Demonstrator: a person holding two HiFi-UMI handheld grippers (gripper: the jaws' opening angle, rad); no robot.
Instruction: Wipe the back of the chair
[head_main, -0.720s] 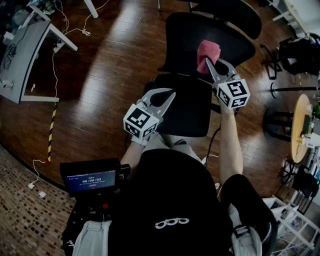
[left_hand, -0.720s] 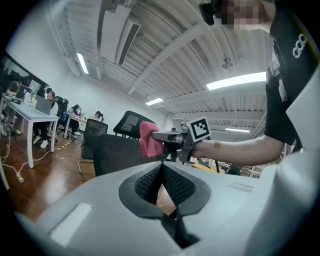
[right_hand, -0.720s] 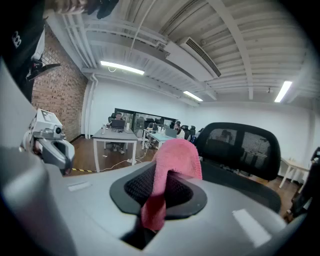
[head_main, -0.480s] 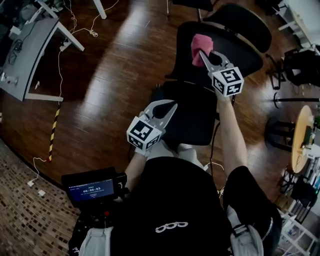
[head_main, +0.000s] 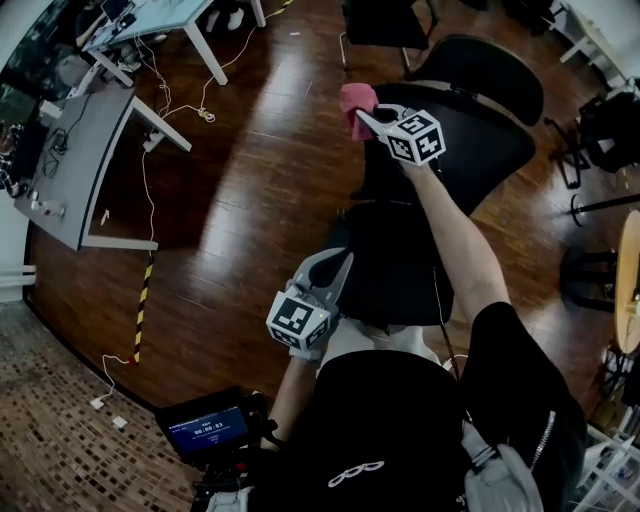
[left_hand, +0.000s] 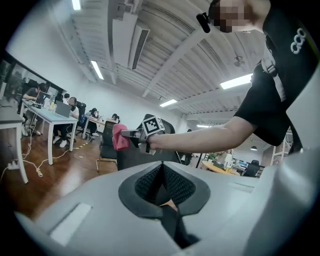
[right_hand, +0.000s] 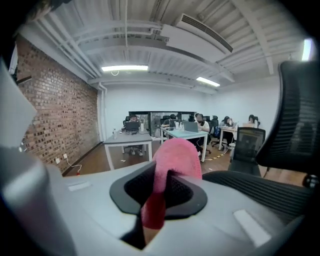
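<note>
The black office chair's back (head_main: 480, 130) stands ahead of me, its seat (head_main: 395, 260) nearer. My right gripper (head_main: 368, 117) is shut on a pink cloth (head_main: 355, 102), held at the left edge of the chair back. In the right gripper view the cloth (right_hand: 172, 155) bulges out of the shut jaws, with the chair back (right_hand: 300, 120) to the right. My left gripper (head_main: 337, 262) hangs low over the seat's near left corner, shut and empty. The left gripper view looks up along its jaws (left_hand: 161, 167) at the pink cloth (left_hand: 119, 137) and the chair (left_hand: 131, 156).
A grey desk (head_main: 70, 150) stands at the left with cables (head_main: 160, 90) trailing over the wooden floor. A black-and-yellow strip (head_main: 143, 300) lies on the floor. Another chair (head_main: 385, 20) stands beyond; a round wooden table (head_main: 630, 290) is at the right edge. People sit at far desks (right_hand: 187, 132).
My right gripper has carried the pink cloth leftward across the chair back, from its middle to its left edge. The left gripper stays low by the seat.
</note>
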